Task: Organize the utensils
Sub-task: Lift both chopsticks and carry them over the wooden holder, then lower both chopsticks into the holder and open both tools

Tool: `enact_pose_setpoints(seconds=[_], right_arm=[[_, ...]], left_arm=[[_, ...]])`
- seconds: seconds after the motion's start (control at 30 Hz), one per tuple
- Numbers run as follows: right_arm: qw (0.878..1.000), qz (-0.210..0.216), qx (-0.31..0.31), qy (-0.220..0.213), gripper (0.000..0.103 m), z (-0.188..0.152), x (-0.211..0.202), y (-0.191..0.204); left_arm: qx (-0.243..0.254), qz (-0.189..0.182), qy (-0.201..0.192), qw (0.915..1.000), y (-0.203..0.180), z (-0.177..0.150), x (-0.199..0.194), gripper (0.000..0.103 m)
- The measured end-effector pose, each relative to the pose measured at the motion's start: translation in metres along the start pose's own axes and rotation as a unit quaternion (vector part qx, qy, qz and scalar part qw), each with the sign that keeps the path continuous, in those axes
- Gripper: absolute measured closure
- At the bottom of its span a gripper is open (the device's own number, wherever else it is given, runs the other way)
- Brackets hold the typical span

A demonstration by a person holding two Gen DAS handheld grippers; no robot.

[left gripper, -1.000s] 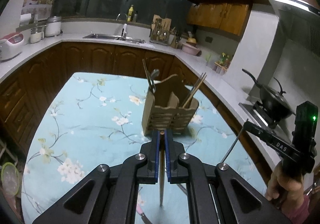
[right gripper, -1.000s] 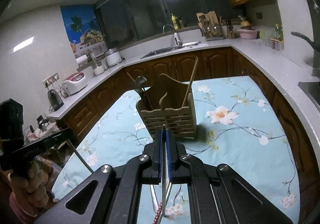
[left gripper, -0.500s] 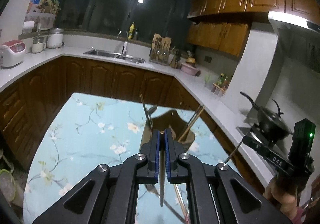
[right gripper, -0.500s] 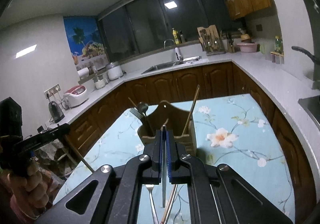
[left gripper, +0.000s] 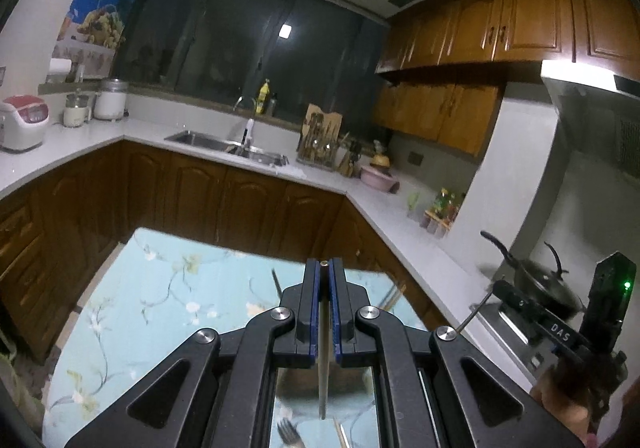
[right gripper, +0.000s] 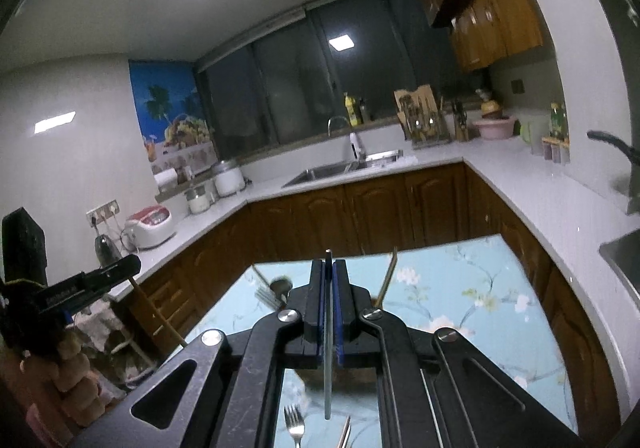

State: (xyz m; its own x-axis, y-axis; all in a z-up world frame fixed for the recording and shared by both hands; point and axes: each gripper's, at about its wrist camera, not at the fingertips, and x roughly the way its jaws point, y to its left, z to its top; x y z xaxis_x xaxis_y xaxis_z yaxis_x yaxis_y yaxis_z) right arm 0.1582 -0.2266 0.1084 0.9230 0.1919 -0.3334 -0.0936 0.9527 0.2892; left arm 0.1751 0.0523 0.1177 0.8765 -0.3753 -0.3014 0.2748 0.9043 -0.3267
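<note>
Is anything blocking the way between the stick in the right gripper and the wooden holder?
Nothing visible. The right gripper is shut on the stick just before the holder, which its fingers largely hide. The fork and the chopstick standing in the holder lean to either side.

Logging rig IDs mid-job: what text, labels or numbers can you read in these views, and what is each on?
"DAS": white letters on the black body of the right gripper, seen from the left wrist view.
Print on the left gripper body: too blurred to read.
Yellow bottle label by the window: too small to read.
Wall poster: no words can be made out.
</note>
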Motion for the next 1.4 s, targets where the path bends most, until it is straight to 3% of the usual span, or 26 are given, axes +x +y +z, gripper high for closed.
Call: enact_pose_setpoints(seconds=[0.37, 0.57, 1.0, 1.4], right_arm=[[0.998, -0.017, -0.001, -0.055, 0.100, 0.039, 0.029, -0.010], [0.998, -0.028, -0.002, -0.049, 0.100, 0.035, 0.056, -0.020], [0.999, -0.032, 0.030, 0.004, 0.099, -0.013, 0.098, -0.046], [0.998, -0.030, 0.049, 0.035, 0.099, -0.033, 0.112, -0.055]], left_arm=[[-0.008, 0.019, -0.039, 0.9990, 0.007, 0.000, 0.072, 0.100], [-0.011, 0.031, -0.046, 0.9984, 0.008, -0.021, 0.111, 0.100], [-0.008, 0.055, 0.007, 0.9984, 0.002, -0.064, 0.183, 0.100], [-0.004, 0.048, 0.045, 0.9978, 0.018, -0.048, 0.193, 0.099]])
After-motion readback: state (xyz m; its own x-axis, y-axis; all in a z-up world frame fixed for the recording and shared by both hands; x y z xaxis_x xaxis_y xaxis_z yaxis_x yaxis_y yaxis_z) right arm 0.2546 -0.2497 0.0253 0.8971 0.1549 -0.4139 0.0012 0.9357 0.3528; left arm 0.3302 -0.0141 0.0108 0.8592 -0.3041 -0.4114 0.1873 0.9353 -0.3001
